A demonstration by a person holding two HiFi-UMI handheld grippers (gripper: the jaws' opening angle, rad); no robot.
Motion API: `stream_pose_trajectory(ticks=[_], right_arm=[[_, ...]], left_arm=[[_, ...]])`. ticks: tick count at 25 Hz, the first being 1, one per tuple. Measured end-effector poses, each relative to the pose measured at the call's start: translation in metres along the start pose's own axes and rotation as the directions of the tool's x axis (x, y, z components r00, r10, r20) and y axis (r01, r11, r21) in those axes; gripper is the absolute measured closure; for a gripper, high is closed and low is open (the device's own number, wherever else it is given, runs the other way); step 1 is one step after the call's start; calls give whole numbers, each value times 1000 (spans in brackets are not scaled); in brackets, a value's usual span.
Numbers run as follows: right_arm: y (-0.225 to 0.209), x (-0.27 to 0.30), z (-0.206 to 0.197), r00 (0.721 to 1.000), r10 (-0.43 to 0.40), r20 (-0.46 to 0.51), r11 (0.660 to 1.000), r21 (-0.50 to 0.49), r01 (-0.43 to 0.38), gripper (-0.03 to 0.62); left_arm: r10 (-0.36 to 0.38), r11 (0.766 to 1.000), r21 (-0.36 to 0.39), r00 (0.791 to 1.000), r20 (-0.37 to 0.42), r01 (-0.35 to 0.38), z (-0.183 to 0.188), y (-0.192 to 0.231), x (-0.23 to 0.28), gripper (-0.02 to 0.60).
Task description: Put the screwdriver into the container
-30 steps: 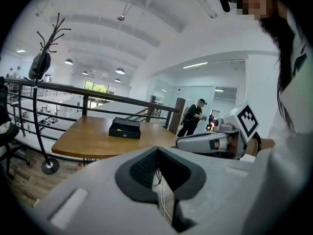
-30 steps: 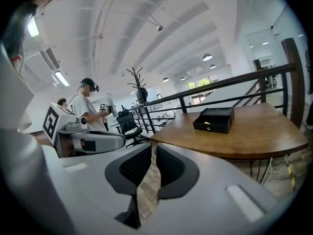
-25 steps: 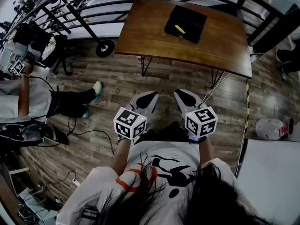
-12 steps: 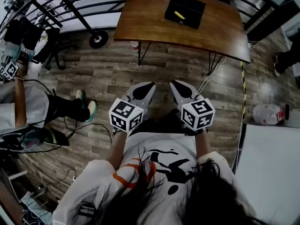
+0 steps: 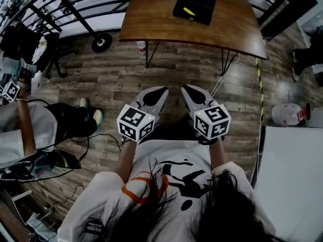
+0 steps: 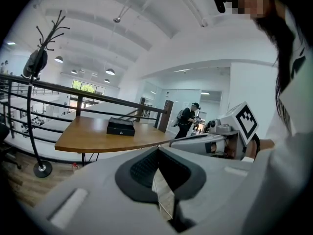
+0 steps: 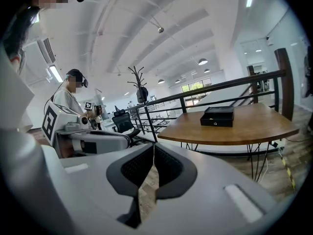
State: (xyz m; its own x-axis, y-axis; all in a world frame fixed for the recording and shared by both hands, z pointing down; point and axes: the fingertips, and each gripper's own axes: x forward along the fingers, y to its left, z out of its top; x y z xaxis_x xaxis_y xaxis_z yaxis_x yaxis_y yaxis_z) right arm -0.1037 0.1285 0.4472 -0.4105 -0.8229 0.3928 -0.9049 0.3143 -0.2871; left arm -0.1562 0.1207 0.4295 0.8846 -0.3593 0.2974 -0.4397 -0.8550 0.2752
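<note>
I'm holding the left gripper and right gripper shut and empty, the right's jaws just having closed on nothing. The screwdriver is lying well ahead of both, apparently already inside the container. I'm judging it light, stiff and slick-shafted, so the yellow handle looks like the best place to grip.

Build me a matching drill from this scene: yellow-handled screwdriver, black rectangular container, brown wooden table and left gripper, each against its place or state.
Things:
1. yellow-handled screwdriver
2. black rectangular container
3. brown wooden table
4. left gripper

Places or states:
A. jaws shut with nothing between them, held over the plank floor
B. lies on the black rectangular container
C. stands beside the black railing
D. sits on the brown wooden table

Pairs: 1-B, 2-D, 3-C, 4-A
</note>
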Motion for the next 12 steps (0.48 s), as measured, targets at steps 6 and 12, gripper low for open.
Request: stream_pose_trajectory(ticks=[6,12], right_arm=[[1,-14,-3,1000,-1,10,1000,-11,1,566],[15,8,8,1000,-4,-6,1000,-20,4,569]], left_arm=[[-8,1000,16,1000,4,8,-1,-14,1,581],[-23,1000,13,1000,1,22,7,8,-8,581]])
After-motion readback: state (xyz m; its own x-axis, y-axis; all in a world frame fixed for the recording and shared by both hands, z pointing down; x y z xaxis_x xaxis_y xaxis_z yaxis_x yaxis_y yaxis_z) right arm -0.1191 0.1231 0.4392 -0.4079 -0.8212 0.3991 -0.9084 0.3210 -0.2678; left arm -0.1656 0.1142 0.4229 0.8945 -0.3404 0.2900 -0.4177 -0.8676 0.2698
